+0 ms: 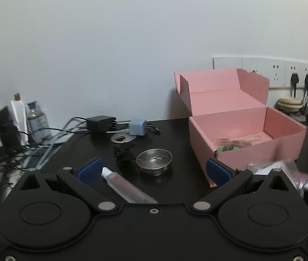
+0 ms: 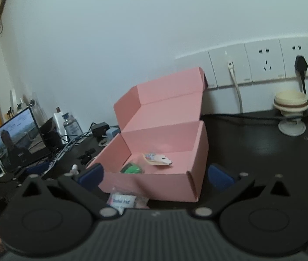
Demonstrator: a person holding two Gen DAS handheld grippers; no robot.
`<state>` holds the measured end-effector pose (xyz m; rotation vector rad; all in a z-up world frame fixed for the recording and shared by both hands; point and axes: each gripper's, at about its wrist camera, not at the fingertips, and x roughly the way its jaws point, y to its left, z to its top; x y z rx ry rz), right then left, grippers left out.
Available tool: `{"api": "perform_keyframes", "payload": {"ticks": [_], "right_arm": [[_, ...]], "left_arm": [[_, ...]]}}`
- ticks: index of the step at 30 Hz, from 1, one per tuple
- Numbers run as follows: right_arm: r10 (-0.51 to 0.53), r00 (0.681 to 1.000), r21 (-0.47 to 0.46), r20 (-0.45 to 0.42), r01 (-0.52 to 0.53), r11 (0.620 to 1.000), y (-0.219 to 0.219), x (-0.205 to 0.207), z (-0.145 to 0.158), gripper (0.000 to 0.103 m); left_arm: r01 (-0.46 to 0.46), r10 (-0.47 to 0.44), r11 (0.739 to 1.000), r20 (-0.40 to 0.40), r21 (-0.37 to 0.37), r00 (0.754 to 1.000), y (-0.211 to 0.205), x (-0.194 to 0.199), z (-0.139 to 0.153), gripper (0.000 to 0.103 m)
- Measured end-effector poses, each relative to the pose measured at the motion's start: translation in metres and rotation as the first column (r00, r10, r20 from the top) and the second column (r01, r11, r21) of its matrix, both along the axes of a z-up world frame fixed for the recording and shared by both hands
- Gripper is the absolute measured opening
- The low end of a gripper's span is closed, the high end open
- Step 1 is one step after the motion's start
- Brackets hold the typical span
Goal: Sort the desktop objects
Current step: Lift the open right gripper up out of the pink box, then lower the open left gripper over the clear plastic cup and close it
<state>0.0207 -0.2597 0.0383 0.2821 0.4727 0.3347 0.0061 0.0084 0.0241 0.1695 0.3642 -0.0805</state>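
1. My left gripper [image 1: 154, 169] hangs low over the black desk [image 1: 175, 130], its blue-padded fingers [image 1: 88, 169] spread wide and holding nothing.
2. A small clear plastic tube with red print [image 1: 127, 187] lies on the desk between my left fingers, nearer the left pad, its white cap pointing away from me.
3. Just beyond the tube stands a round perforated metal strainer cup [image 1: 154, 162], and beside it, on its left, a black spiky clip [image 1: 122, 153].
4. Farther toward the back edge of the desk lie a flat metal ring [image 1: 122, 138], a pale blue plug adapter [image 1: 137, 127] and a black power brick [image 1: 100, 122] with its cables.
5. An open pink cardboard box [image 1: 247, 150] sits on the desk ahead and right of my left gripper, lid flap raised toward the wall; its near corner lies close to my right-hand pad.
6. My right gripper [image 2: 155, 174] hovers in front of the same box, jaws wide and empty, the box's front wall framed between the two blue pads.
7. Inside the box, near its front wall, lie a green round object [image 2: 132, 169] and a flat pale tag with a coloured picture [image 2: 158, 159].
8. A clear plastic packet with a printed label [image 2: 124, 200] rests on the desk against the box's front wall, directly below my right gripper, closer to its left finger.
9. At the back edge of the desk, under the white wall sockets [image 2: 263, 63], stands a cream round stand [image 2: 290, 108]; at the left edge a lit screen [image 2: 16, 139] and a clear bottle [image 2: 72, 126].
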Motion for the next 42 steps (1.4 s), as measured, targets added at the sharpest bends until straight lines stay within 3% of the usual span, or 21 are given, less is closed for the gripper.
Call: {"api": "perform_keyframes", "payload": {"ticks": [16, 22, 28, 31, 36, 39, 42], "right_arm": [[-0.013, 1.000, 0.060, 0.003, 0.013, 0.998, -0.008, 0.002, -0.004, 0.102], [-0.006, 1.000, 0.060, 0.007, 0.006, 0.998, -0.007, 0.001, -0.003, 0.102], [-0.022, 1.000, 0.074, 0.020, 0.021, 0.997, -0.011, -0.002, 0.000, 0.102], [-0.041, 0.998, 0.095, 0.054, 0.036, 0.995, -0.013, -0.005, 0.003, 0.102], [-0.062, 0.987, 0.129, 0.150, 0.043, 0.991, -0.017, -0.017, 0.013, 0.102], [-0.081, 0.972, 0.090, 0.223, 0.062, 0.994, -0.014, -0.025, 0.020, 0.102], [-0.058, 0.971, 0.064, 0.231, 0.044, 0.997, -0.010, -0.026, 0.021, 0.102]], "left_arm": [[0.090, -0.085, 0.986, -0.037, 0.141, 0.996, 0.036, -0.061, 0.003, 0.103], [0.109, -0.104, 0.981, -0.042, 0.161, 0.994, 0.030, -0.060, 0.000, 0.103], [0.079, -0.076, 0.996, -0.069, 0.042, 0.995, 0.043, -0.045, 0.008, 0.103], [0.036, -0.036, 0.999, -0.045, 0.006, 0.998, 0.048, -0.044, 0.014, 0.103], [0.012, -0.012, 1.000, -0.051, -0.006, 0.999, 0.056, -0.040, 0.016, 0.103], [0.005, -0.004, 1.000, -0.062, 0.011, 0.998, 0.059, -0.037, 0.014, 0.103], [0.001, 0.001, 1.000, -0.077, 0.029, 0.997, 0.061, -0.033, 0.011, 0.103]]}}
